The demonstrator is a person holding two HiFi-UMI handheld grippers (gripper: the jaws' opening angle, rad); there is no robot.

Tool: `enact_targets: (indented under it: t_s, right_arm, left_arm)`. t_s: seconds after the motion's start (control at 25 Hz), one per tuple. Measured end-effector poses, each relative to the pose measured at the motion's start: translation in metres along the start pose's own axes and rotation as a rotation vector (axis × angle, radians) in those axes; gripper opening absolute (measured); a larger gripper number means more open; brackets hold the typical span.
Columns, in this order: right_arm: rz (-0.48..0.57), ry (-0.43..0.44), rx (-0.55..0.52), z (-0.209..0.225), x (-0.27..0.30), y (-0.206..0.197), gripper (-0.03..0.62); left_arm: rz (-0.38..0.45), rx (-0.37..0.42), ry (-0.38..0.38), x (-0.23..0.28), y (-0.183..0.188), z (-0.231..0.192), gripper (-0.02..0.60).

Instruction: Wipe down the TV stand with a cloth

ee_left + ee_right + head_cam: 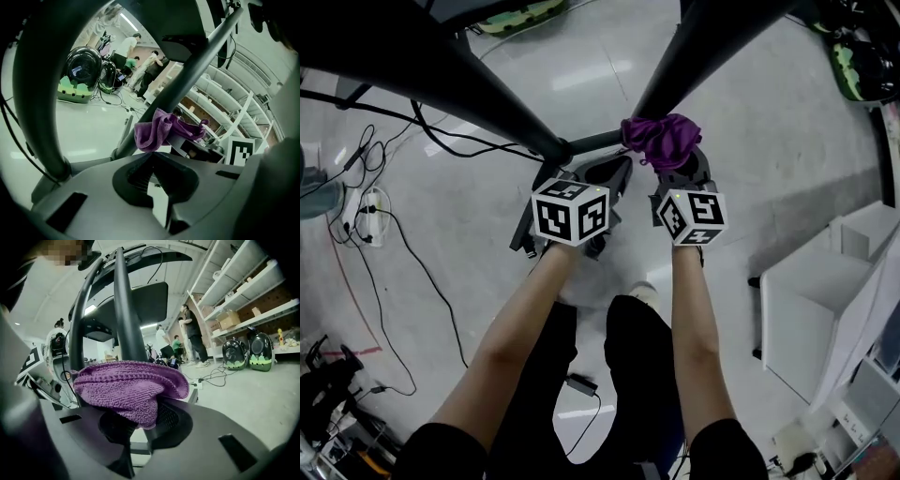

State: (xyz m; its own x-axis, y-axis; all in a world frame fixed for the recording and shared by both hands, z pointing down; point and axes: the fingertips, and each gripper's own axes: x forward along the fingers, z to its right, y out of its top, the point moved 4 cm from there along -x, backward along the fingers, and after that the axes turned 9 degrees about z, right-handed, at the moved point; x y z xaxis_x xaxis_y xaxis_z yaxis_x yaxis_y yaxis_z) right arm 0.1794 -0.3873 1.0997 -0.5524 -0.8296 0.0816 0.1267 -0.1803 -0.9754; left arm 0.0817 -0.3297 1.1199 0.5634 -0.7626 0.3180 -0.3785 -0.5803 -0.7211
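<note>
Two black legs of the TV stand (487,94) run in from above and meet at a joint just ahead of both grippers. They cross most of the head view and hide the floor behind them.

Left of the stand: a white power strip (370,211) with black cables trailing off it. Right of the stand: white shelf units (825,300). Beyond the stand: black-and-green domed cases (248,355) on the floor, storage racks (253,282), and several people standing (too far off to tell what they are doing). On the near side of the stand, a small black adapter (579,384) lies on the floor between the person's legs.

Purple cloth (661,139): knitted-looking nap, bunched into a soft wad with rolled folds. It drapes over the tips of the right gripper (680,171), whose fingers pinch its lower fold. It sits against the stand's right-hand leg, just beside the joint.

On the left gripper (605,173) the fingers are pressed nearly together, with only a sliver of floor showing between them and nothing held. Its tips are just beside the joint, left of the cloth.
</note>
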Motion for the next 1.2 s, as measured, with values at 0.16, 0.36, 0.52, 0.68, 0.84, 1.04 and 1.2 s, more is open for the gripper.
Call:
enact_targets:
  t_s: [0.16, 0.36, 0.52, 0.68, 0.84, 1.04, 1.2]
  right_arm:
    - [-0.063, -0.027, 0.016, 0.017, 0.003, -0.029, 0.069]
    - [-0.104, -0.121, 0.065, 0.028, 0.009, -0.065, 0.069]
    - [-0.177, -0.155, 0.019, 0.035, 0.012, -0.082, 0.069]
    - [-0.306, -0.19, -0.03, 0.038, 0.017, -0.106, 0.069]
    - [-0.409, -0.217, -0.014, 0.034, 0.016, -0.131, 0.069]
    - [-0.426, -0.254, 0.091, 0.027, 0.012, -0.141, 0.069]
    - [-0.398, -0.273, 0.142, 0.016, -0.001, -0.125, 0.069]
  left_arm:
    - [-0.01, -0.018, 0.017, 0.004, -0.018, -0.013, 0.006]
    - [-0.052, -0.026, 0.019, 0.012, -0.037, -0.026, 0.006]
    - [-0.078, -0.031, 0.004, 0.017, -0.047, -0.026, 0.006]
    - [-0.109, -0.013, -0.008, 0.021, -0.057, -0.021, 0.006]
    - [-0.114, -0.041, -0.006, 0.021, -0.062, -0.02, 0.006]
    - [-0.099, -0.107, 0.024, 0.006, -0.066, -0.022, 0.006]
    - [-0.079, -0.137, 0.076, -0.017, -0.064, -0.023, 0.006]
